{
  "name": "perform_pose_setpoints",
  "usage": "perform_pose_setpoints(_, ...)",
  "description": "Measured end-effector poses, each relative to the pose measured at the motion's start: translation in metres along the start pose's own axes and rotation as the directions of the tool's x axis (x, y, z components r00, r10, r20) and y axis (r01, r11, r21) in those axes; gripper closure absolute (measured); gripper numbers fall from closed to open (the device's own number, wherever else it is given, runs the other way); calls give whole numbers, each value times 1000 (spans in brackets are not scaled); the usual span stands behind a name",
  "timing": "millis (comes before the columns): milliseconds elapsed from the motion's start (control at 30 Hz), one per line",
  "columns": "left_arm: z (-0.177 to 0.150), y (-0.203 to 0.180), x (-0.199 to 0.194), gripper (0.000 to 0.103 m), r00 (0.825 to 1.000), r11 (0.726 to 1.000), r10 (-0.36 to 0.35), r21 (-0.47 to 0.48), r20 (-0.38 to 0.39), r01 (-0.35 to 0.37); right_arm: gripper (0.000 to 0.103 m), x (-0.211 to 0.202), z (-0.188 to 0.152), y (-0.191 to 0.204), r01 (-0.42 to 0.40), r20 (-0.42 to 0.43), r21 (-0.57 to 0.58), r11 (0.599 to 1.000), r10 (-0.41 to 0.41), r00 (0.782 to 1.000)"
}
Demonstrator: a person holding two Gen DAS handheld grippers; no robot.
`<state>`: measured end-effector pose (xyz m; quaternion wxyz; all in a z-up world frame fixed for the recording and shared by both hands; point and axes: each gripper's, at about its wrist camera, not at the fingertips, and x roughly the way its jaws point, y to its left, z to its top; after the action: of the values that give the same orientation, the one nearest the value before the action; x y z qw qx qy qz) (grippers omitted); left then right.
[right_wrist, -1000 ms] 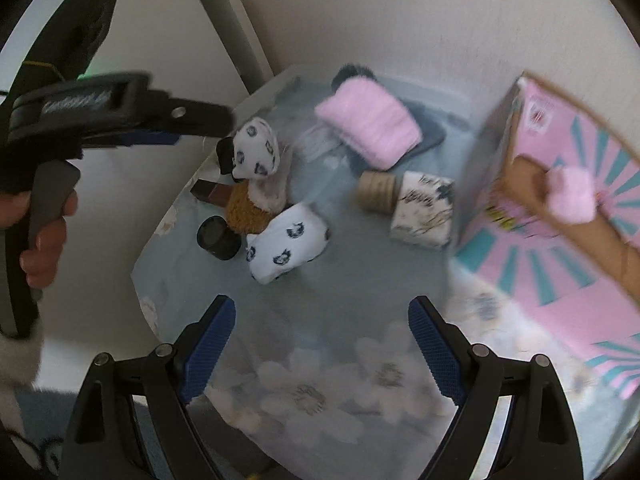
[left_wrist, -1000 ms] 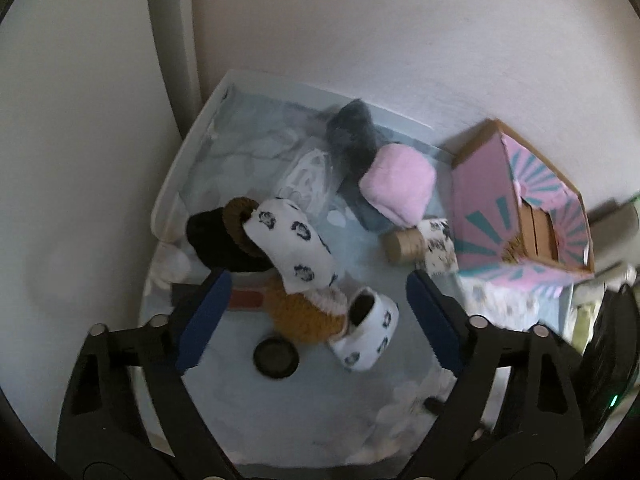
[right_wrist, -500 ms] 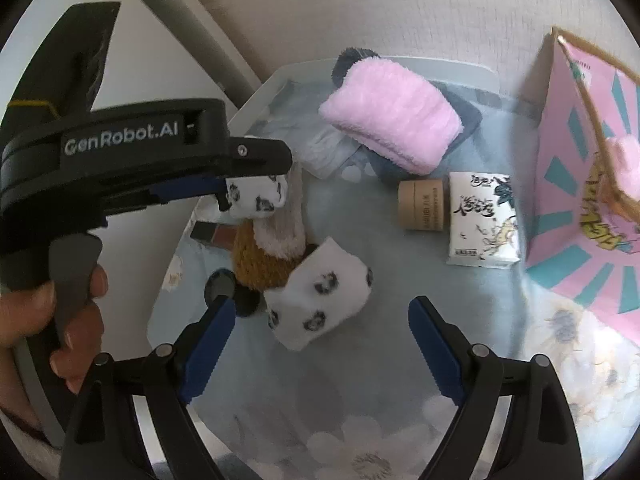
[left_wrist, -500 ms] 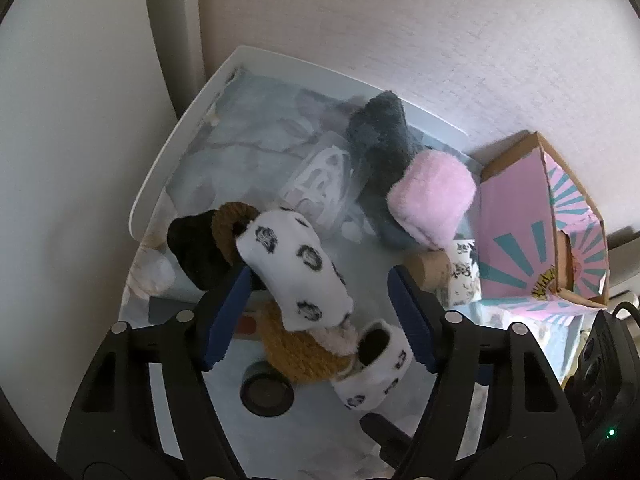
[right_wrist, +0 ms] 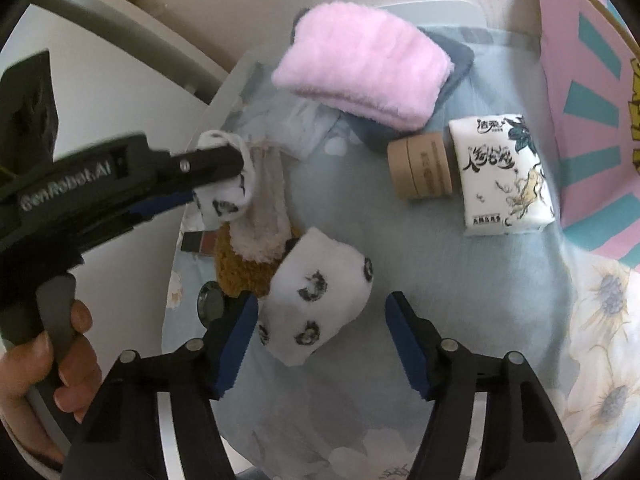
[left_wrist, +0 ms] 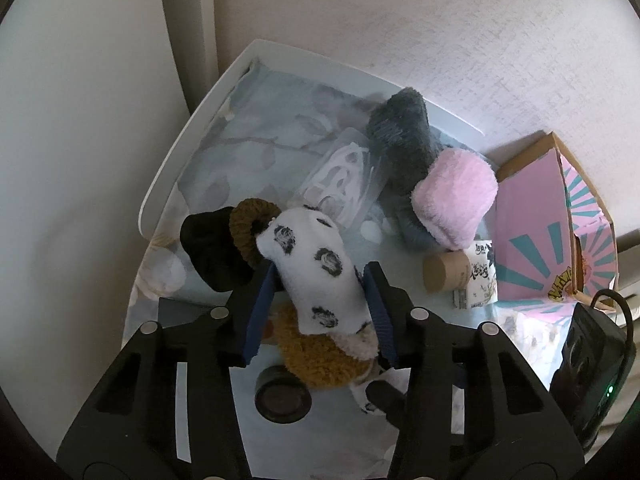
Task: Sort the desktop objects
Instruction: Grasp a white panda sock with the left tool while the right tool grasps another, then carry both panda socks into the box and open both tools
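Observation:
My left gripper (left_wrist: 320, 292) is shut on a white sock with black spots (left_wrist: 316, 276), which lies over a brown fuzzy sock (left_wrist: 316, 360). In the right wrist view the left gripper (right_wrist: 224, 184) holds that sock (right_wrist: 224, 204) at the left. My right gripper (right_wrist: 320, 340) is open, its blue pads either side of a second white spotted sock (right_wrist: 316, 300) on the blue floral cloth (right_wrist: 440, 300). A pink fluffy sock (right_wrist: 360, 76) lies on a grey one (left_wrist: 400, 140) at the back.
A brown cardboard tube (right_wrist: 420, 168) and a white tissue pack (right_wrist: 504, 176) lie right of centre. A pink and teal box (right_wrist: 584, 100) stands at the right. A black round lid (left_wrist: 282, 400), a black sock (left_wrist: 212, 252) and a clear packet (left_wrist: 344, 184) are at the left.
My left gripper moved forward and closed on the spotted sock. My right gripper moved in and closer, so the second spotted sock now sits between its pads.

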<state>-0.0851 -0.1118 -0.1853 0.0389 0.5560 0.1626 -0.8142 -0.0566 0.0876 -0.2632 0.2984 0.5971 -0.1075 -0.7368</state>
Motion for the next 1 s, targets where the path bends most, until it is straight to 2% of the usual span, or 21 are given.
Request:
perform_pose_setpoints(133,-2,3,-2,66,1000,1000,-8,-3,1,8,66,1,2,0,-13,-14,3,1000,13,1000)
perform_pose_setpoints(267,-4,8,-7,69,1000,1000,-22,-4,2,22,69,-3,1,5,3,-6,-24,1000,-4,1000)
perform_pose_setpoints(1000,-15,2,-36,73,997,997,-69,43,29,67,69,-42,-5,3,70,49,-64,995,-67,997)
